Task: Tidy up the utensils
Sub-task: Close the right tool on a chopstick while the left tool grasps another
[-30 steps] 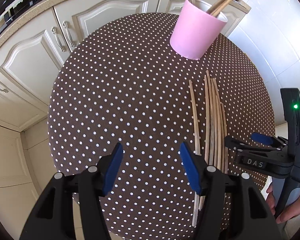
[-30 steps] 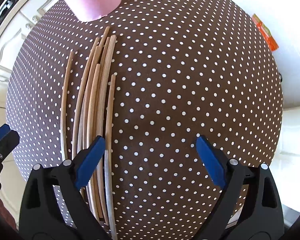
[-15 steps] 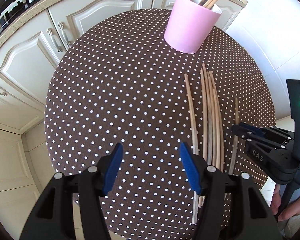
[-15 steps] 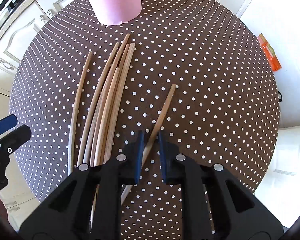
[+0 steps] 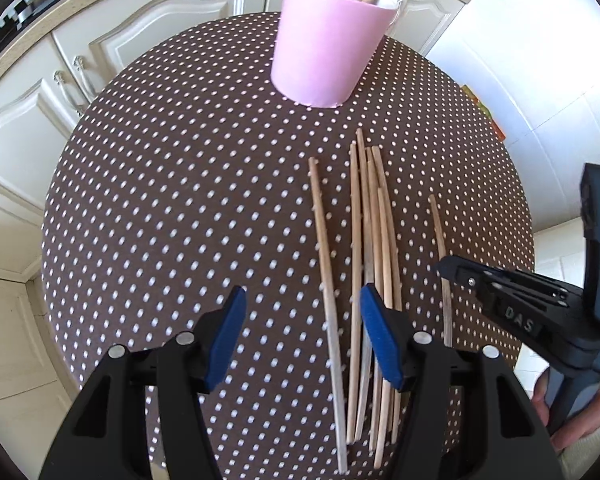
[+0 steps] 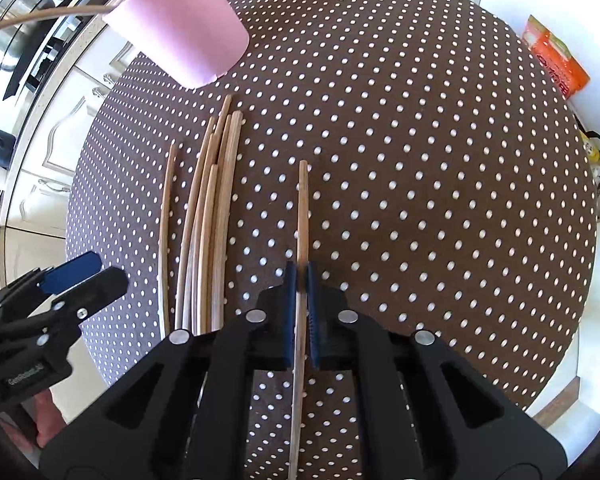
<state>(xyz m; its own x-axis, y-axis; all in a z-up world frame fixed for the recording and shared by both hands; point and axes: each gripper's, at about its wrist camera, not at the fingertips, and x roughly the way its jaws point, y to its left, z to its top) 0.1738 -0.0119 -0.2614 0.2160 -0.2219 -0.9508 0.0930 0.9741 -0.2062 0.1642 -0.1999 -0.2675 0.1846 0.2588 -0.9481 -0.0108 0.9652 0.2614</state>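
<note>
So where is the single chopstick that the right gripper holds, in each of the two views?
Left wrist view: the held chopstick lies right of the bundle, its near end at the right gripper.
Right wrist view: it runs up the centre from between the shut fingers.
Shared landmark: the pink cup, beyond the loose chopsticks.

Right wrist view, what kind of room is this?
Most likely a home kitchen: steel pots on a stove, cream cabinet doors under a countertop, and a polka-dot covered table.
</note>
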